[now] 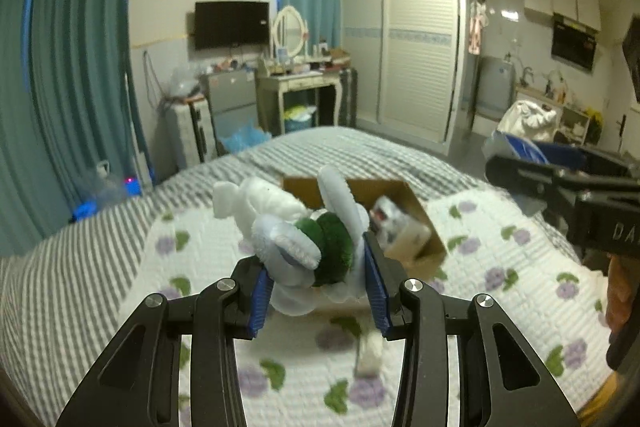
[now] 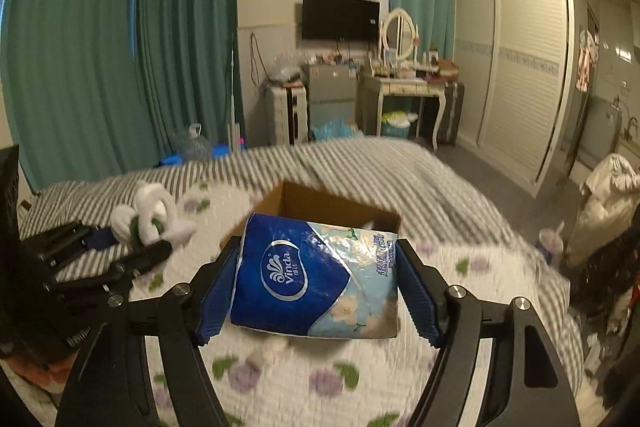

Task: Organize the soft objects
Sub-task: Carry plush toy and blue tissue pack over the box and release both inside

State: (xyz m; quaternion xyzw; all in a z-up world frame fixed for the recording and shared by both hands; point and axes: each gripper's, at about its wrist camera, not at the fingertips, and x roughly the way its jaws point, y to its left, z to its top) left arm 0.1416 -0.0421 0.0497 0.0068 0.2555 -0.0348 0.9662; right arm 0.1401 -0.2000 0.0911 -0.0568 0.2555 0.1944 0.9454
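Plush toy [image 1: 308, 239]: white and pale blue with a green patch, held up above the bed, just short of the cardboard box.
Tissue pack [image 2: 316, 277]: blue Vinda wrapper, carried above the quilt, its far edge over the near rim of the box.
Cardboard box [image 1: 416, 211]: open, on the floral quilt [image 1: 208, 251], already holding some packets I cannot make out.
Left gripper [image 1: 318, 297]: jaws pinching the toy's body from both sides; the limbs and ears stick out beyond the tips.
Right gripper [image 2: 318, 289]: jaws pressed on the two ends of the pack, which fills the whole gap between them.
Step in hand: likely carrying both items to the box.
Doing it well: bring one at a time over the opening, pack first since it is nearer; go low before releasing, as soft goods may bounce or catch the rim.
Bed [image 2: 360, 155]: striped cover beyond the quilt.
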